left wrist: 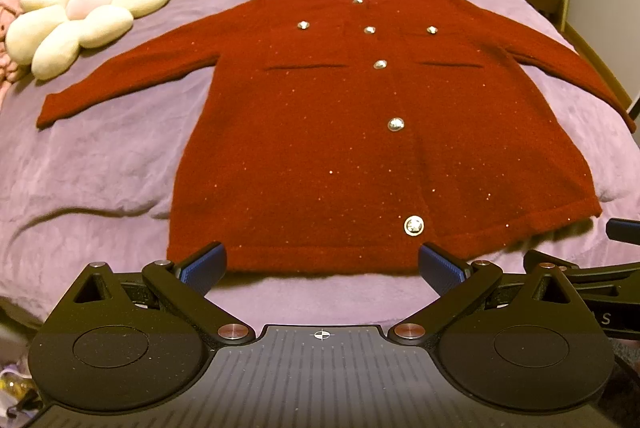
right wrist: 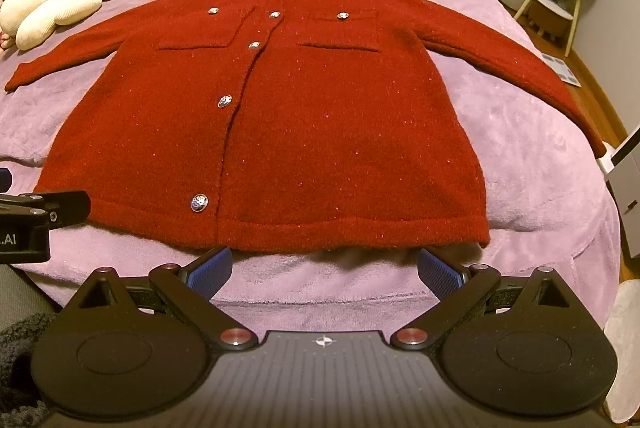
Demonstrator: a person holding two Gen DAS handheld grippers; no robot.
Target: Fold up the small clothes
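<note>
Fuzzy red knit cardigan [left wrist: 340,131] lies flat on plush lilac blanket [left wrist: 100,155].

The right gripper [left wrist: 616,308] at the right edge shows a white "S", and the left gripper [right wrist: 24,228] at the left edge shows ".AI".

A red cardigan [left wrist: 320,147] lies flat and face up on the bed [left wrist: 120,155], unfolded, buttoned shut. Its knit is dark red with small glints of sparkle. Silver buttons [left wrist: 395,124] run in a line down the front from the round neck to the hem, and one more sits on each of two chest pocket flaps. Both sleeves are spread out and slant away from the body toward the bed's sides. The hem lies nearest the bed's foot edge, the collar toward the bed's far end.
</note>
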